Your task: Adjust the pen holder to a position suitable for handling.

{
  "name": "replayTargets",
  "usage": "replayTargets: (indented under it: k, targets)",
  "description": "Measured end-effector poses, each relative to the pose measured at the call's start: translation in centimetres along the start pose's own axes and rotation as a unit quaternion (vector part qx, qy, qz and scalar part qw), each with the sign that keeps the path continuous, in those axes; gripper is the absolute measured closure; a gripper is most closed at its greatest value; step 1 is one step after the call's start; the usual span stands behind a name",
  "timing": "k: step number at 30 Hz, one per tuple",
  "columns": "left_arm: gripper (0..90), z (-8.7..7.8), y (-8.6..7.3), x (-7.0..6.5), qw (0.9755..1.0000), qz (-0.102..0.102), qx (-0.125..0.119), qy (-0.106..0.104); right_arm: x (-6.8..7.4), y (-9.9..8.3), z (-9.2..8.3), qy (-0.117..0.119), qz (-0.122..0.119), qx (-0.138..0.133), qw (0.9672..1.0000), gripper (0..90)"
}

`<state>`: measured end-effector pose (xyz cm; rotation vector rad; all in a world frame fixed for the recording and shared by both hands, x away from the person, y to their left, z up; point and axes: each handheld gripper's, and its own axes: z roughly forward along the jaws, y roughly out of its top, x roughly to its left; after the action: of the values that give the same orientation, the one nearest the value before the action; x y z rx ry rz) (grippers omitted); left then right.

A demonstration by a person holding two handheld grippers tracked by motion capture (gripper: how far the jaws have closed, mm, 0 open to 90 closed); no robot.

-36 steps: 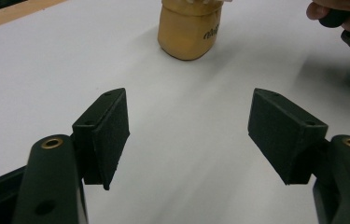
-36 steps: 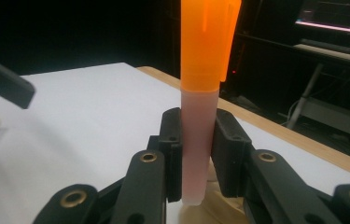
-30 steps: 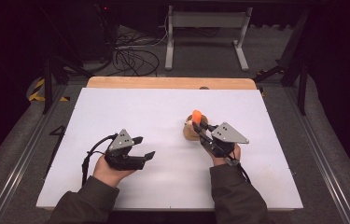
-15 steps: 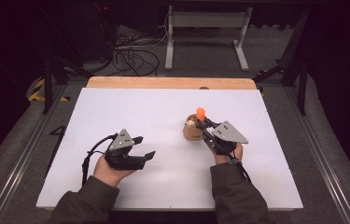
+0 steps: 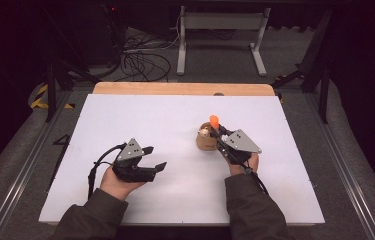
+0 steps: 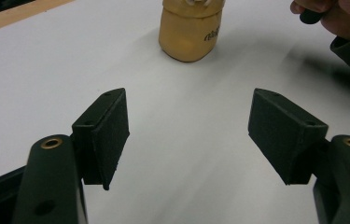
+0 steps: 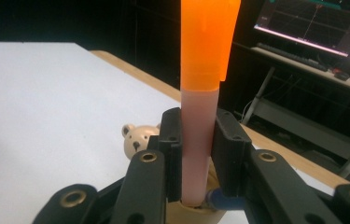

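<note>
Standing upright, one orange-capped marker [image 7: 200,93] points cap-up, its long axis vertical, clamped in the right gripper [image 7: 199,154] above one tan bear-topped holder [image 5: 206,140], right of the table's [image 5: 125,110] middle. Left gripper [image 6: 189,135] rests wide, holding nothing.

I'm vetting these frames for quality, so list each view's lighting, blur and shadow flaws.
High view: white table evenly lit, surroundings nearly black. Left gripper view: tan pouch slightly soft, a smeared shadow under the hand. Right gripper view: orange marker glows, its cap cropped at the top; bear head soft, background dark.
</note>
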<state>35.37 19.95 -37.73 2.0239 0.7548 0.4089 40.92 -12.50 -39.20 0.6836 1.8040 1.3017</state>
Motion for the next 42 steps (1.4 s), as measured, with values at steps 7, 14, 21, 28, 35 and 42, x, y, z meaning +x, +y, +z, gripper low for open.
replayTargets:
  k: [7, 14, 21, 28, 35, 42]
  targets:
    - [29.5, 0.0, 0.0, 0.0, 1.0, -0.001, 0.001, -0.001, 0.0, -0.6, 0.5, 0.001, -0.001, 0.023, 0.9997, 75.4]
    - [29.4, -0.1, 0.0, 0.1, 1.0, -0.003, -0.002, 0.002, -0.1, -0.7, 0.6, 0.006, -0.001, 0.027, 0.9996, 75.0]
    - [30.1, -0.2, 0.0, 0.3, 1.0, -0.005, -0.002, 0.004, -0.1, -0.8, 0.7, 0.012, -0.003, 0.034, 0.9993, 74.2]
    - [30.1, -0.8, 0.1, 0.9, 0.9998, -0.01, -0.009, 0.013, 0.0, -0.8, 0.7, 0.014, -0.002, 0.037, 0.9992, 69.7]
    - [29.9, -0.9, 0.1, 1.0, 0.9998, -0.01, -0.008, 0.015, 0.0, -0.5, 0.4, 0.013, 0.003, 0.027, 0.9995, 64.1]
    - [29.7, -1.1, 0.1, 1.1, 0.9997, -0.011, -0.01, 0.019, 0.4, 0.1, 0.0, 0.016, 0.011, 0.015, 0.9997, 55.7]
